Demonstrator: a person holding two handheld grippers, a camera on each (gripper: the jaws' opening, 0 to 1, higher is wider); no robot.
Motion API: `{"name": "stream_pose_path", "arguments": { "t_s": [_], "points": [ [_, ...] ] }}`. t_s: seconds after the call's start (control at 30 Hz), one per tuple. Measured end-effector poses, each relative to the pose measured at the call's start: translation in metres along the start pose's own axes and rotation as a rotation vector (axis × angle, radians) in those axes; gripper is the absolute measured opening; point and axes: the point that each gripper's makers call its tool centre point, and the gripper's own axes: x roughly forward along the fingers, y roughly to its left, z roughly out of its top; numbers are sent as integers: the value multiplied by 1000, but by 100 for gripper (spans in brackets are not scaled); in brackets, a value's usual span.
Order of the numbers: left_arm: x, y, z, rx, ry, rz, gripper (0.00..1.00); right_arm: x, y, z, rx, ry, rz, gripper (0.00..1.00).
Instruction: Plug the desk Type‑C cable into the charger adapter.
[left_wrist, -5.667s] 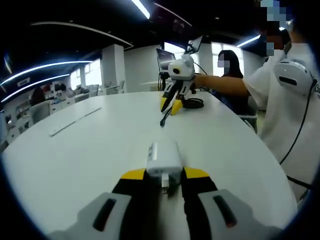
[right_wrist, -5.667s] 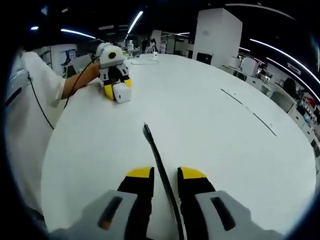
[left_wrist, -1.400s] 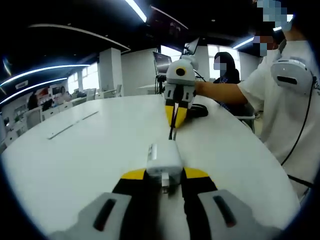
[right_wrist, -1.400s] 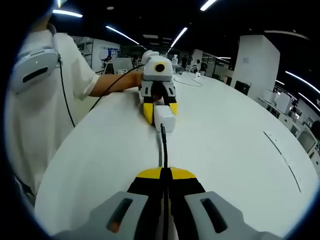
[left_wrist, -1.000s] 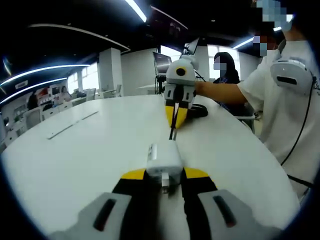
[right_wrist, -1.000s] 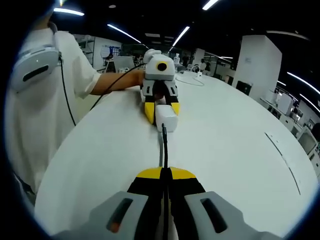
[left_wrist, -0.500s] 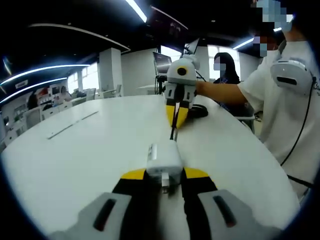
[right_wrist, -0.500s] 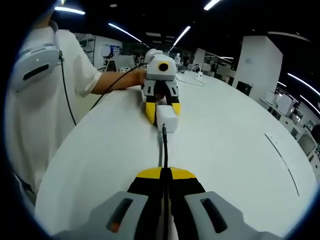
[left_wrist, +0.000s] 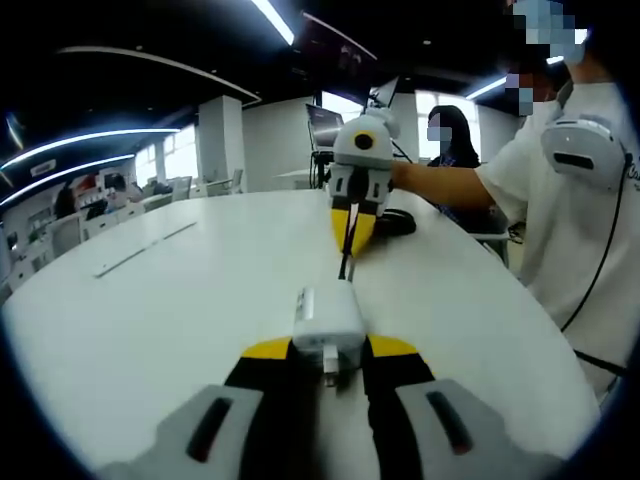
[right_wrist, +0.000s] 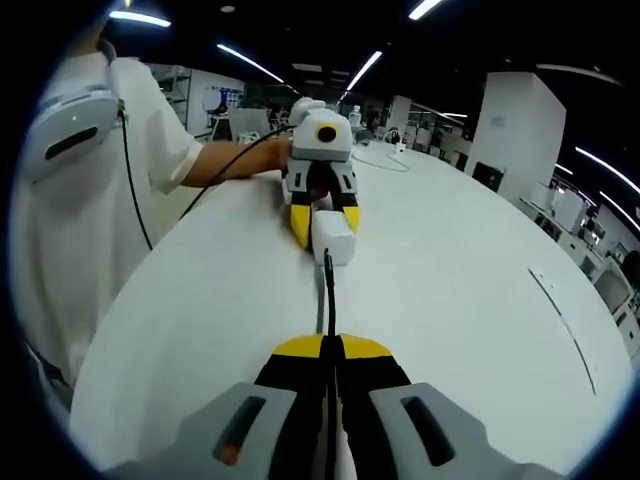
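While left jaws pinch the adapter (left_wrist: 326, 322), right jaws pinch the cable (right_wrist: 329, 290) just short.

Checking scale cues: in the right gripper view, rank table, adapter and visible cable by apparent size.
1. Table, by far the largest.
2. Adapter and 3. cable: unsure. The cable runs longer but very thin, and it is nearer the camera; the adapter looks bulkier.

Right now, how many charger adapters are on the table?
1. The white charger adapter sits between the left gripper's fingers on the white table; the right gripper view shows the same one, just beyond the black cable's tip. Others could lie out of view.
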Motion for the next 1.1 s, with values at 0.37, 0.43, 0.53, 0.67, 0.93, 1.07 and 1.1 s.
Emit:
{"name": "stream_pose_path", "arguments": {
  "t_s": [0.37,0.43,0.53,0.67,0.93,1.07,1.1],
  "points": [
    [1,1,0,0,0,1,25,-1,0,1,-4,2,-1,3],
    [1,1,0,1,1,1,25,-2,-1,1,-2,0,4,3],
    [1,1,0,1,0,1,25,-1,-1,1,-7,5,4,3],
    [1,0,0,2,0,0,25,-1,-5,0,-8,8,7,3],
    [2,-1,0,4,0,-7,25,1,-6,0,-2,10,12,3],
    [2,-3,0,6,0,-14,25,2,-5,0,-2,10,16,3],
    [2,-3,0,6,0,-14,25,3,-5,0,0,11,18,3]
  ]
}}
